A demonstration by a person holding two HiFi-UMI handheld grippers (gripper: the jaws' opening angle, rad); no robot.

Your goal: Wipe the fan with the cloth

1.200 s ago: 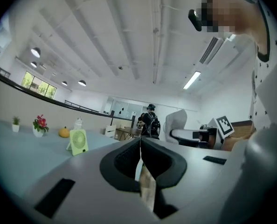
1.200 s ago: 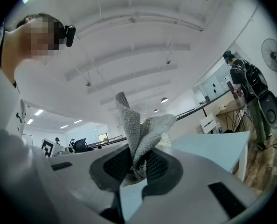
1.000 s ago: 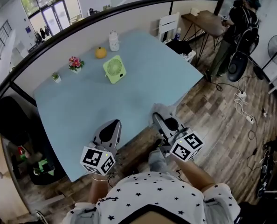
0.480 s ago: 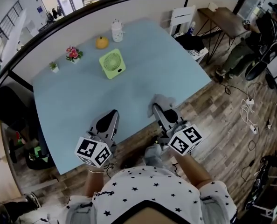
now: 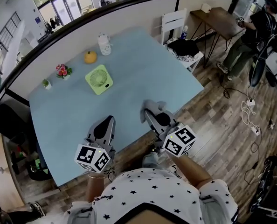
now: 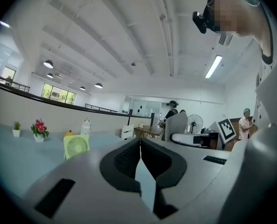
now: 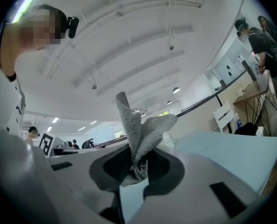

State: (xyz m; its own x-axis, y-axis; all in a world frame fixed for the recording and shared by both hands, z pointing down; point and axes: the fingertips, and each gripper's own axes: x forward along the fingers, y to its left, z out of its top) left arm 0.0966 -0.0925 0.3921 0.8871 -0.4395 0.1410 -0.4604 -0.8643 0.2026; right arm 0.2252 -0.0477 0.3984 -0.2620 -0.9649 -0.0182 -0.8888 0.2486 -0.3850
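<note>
Head view: the right tongs (image 5: 148, 112) have edged in over the worktop (image 5: 129, 50) with the cloth (image 5: 153, 107) — an approach only, since the fan (image 5: 99, 79) stands well ahead, unwiped. Left gripper view: the left tongs (image 6: 139, 144) are clenched, empty. Right gripper view: clenched on the cloth. One fan, one cloth, two tongs.

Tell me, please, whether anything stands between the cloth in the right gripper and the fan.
Nothing visible does. Only bare table lies between the cloth in the right gripper and the fan. The left gripper sits off to the side, and the jug and flowers stand beyond the fan.
</note>
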